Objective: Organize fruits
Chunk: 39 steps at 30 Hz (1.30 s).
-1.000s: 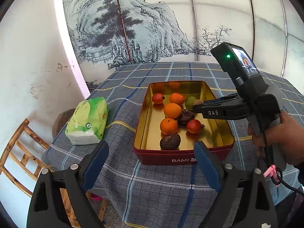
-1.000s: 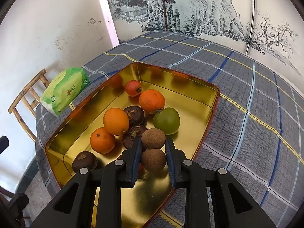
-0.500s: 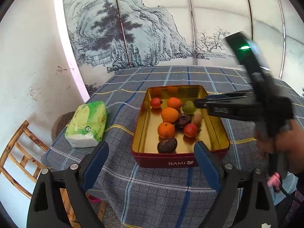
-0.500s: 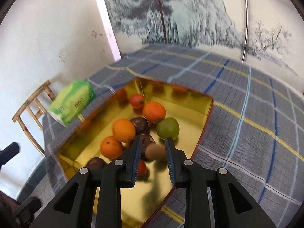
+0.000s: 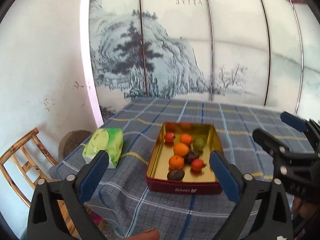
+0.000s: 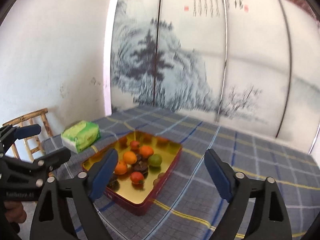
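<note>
A red tin with a gold inside sits on the checked tablecloth and holds several fruits: oranges, red ones, a green one and dark ones. The tin also shows in the right wrist view, with the fruits inside. My left gripper is open and empty, held back from the tin's near side. My right gripper is open and empty, above and back from the tin. The right gripper also shows at the right of the left wrist view.
A green tissue pack lies on the table left of the tin, also in the right wrist view. A wooden chair stands at the table's left edge. A painted screen stands behind the table.
My right gripper let go of the brown fruit in the tin, opened wide and drew back and up. My left gripper also pulled back and up, still open.
</note>
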Each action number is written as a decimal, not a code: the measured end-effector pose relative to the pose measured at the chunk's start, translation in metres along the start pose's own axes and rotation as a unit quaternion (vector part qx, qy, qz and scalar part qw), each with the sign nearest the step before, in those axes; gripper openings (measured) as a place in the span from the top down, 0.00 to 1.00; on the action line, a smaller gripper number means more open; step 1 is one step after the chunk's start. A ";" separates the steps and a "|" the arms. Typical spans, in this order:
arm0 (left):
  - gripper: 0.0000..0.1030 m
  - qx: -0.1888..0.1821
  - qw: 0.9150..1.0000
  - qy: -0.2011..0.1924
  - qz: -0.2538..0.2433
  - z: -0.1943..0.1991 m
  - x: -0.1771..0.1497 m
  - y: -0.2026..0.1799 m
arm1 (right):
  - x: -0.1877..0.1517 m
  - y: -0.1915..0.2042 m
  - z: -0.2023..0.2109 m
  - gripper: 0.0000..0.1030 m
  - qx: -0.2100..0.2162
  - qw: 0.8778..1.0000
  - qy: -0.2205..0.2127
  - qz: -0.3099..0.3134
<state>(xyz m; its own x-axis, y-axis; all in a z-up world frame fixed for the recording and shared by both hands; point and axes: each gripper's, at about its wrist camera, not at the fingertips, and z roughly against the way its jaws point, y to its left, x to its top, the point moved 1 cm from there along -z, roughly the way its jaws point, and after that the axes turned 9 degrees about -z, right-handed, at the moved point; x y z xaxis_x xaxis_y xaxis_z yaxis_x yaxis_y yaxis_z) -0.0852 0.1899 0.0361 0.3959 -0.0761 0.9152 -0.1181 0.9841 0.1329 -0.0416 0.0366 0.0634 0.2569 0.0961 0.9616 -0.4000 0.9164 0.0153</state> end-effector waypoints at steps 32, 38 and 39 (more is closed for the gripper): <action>0.00 -0.002 0.998 -0.062 -0.009 0.080 0.029 -0.008 | 0.011 -0.010 0.094 0.04 -0.005 0.998 -0.061 0.000; 0.00 0.003 0.998 -0.060 -0.008 0.079 0.029 -0.010 | 0.010 -0.012 0.095 0.03 -0.006 0.998 -0.063 0.003; 0.00 0.004 0.998 -0.060 -0.007 0.080 0.029 -0.010 | 0.011 -0.011 0.095 0.03 -0.006 0.998 -0.063 0.002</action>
<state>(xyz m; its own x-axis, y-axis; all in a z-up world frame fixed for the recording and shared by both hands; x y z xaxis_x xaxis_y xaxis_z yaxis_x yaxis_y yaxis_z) -0.1455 0.1654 0.0915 0.2858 -0.1092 0.9521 -0.1202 0.9815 0.1487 -0.1181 -0.0099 0.0996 0.1425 0.0506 0.9885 -0.3905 0.9206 0.0092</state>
